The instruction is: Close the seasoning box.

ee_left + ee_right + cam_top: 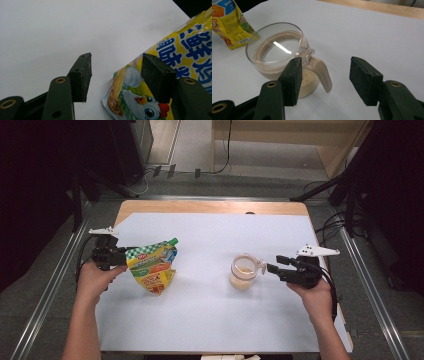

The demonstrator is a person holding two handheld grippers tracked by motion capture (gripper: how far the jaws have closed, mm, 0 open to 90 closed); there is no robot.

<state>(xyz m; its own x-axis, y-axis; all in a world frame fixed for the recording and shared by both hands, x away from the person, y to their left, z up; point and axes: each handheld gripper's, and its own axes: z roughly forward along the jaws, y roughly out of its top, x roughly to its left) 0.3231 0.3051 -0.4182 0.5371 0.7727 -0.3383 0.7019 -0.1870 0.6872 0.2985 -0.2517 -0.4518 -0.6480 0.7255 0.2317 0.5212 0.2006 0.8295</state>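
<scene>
Right gripper (324,75) open, handle of the lidded jar (275,60) just ahead between its jaws: close squarely on the handle; left gripper (120,256) stands open beside the seasoning pouch (152,267), upright farther left on the surface (210,320).

A white sheet (210,310) covers the wooden table (210,207) (cables (327,227) trail across the grey floor (250,182)).

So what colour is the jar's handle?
Beige handle, clearest in the right gripper view.
</scene>
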